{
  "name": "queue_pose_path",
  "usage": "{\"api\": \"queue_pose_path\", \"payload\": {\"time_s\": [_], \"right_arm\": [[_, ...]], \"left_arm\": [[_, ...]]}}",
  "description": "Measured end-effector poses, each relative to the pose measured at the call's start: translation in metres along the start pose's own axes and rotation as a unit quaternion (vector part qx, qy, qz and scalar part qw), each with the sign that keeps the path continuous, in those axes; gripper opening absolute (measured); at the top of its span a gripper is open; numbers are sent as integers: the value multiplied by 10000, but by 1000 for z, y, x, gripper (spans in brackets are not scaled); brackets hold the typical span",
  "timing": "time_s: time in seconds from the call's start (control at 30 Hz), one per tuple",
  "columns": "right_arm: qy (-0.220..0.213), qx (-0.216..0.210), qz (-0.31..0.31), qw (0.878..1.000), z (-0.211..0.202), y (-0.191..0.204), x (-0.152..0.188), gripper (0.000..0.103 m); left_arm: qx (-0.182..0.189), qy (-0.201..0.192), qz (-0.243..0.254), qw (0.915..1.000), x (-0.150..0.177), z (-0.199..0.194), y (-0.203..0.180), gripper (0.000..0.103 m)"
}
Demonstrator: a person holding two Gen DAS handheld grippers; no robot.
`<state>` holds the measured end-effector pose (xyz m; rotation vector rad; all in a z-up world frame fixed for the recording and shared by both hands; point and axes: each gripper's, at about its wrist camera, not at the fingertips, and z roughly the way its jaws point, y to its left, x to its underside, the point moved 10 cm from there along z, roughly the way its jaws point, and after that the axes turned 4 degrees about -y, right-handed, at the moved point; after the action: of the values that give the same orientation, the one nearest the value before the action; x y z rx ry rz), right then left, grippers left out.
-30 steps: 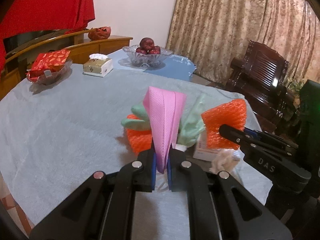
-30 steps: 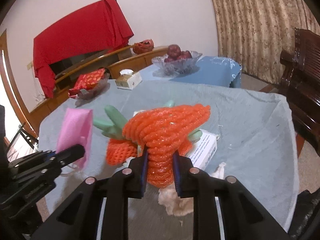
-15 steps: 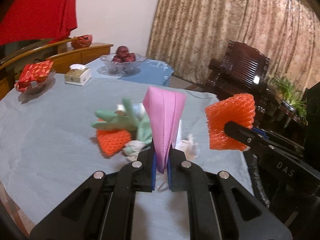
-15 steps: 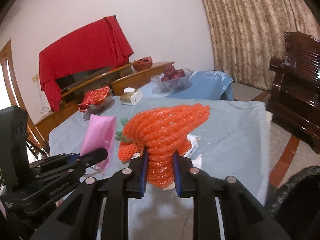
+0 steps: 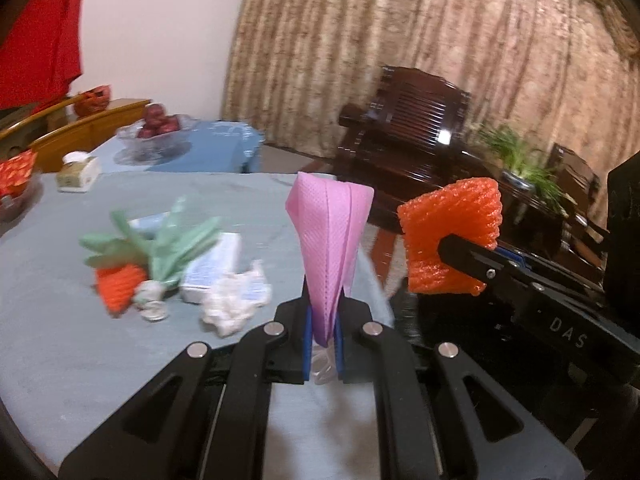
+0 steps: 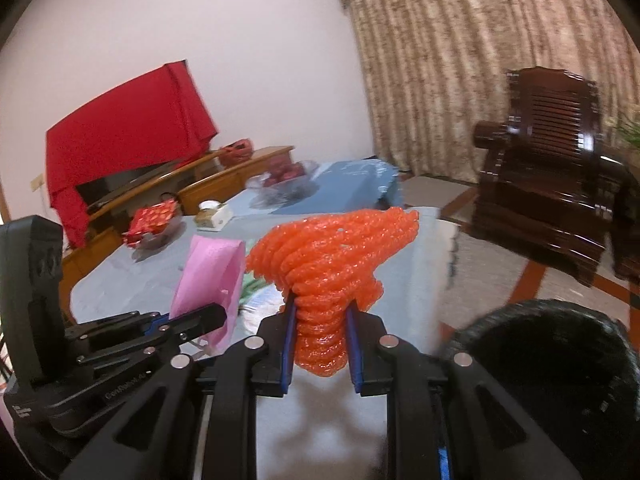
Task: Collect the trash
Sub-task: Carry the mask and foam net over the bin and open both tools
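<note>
Your left gripper (image 5: 322,334) grips a pink mask (image 5: 330,236), your right gripper (image 6: 320,346) clamps orange foam netting (image 6: 332,264); next, release both over the black bin (image 6: 540,364), near right.

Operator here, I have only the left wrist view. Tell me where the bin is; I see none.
Observer: A black bin shows in the right wrist view, low on the right, past the table's edge.
Operator: Confirm the right gripper's grip.
Observer: The right gripper is shut on the orange foam net, squeezed between both blue pads.
Operator: Report what is behind the pink mask.
Observer: From the right wrist view, the left gripper pinches the pink mask, and behind it sits a red packet in a dish.
</note>
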<state>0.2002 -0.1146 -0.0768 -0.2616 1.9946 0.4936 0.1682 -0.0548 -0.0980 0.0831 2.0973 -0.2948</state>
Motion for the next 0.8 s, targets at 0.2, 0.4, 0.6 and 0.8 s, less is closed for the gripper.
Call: {"api": "queue_pose_path", "payload": {"time_s": [0.2,0.4,0.6,0.8], "right_arm": [[-78,453,146,9988,-33,-42,7,21],[-145,903,319,9953,-67,-83,17,21],[-116,1361,495,9894,-95,-124,34,21],[-47,1732,594,9831,-115,-158,51,21]], "left_arm": [[464,20,259,9986,2,11,-51,8],[916,131,544,9942,8,28,-104,8],[1275,323,753,9884,24,46,-146,8],[1470,498,915,9836,42,64,-179,8]]}}
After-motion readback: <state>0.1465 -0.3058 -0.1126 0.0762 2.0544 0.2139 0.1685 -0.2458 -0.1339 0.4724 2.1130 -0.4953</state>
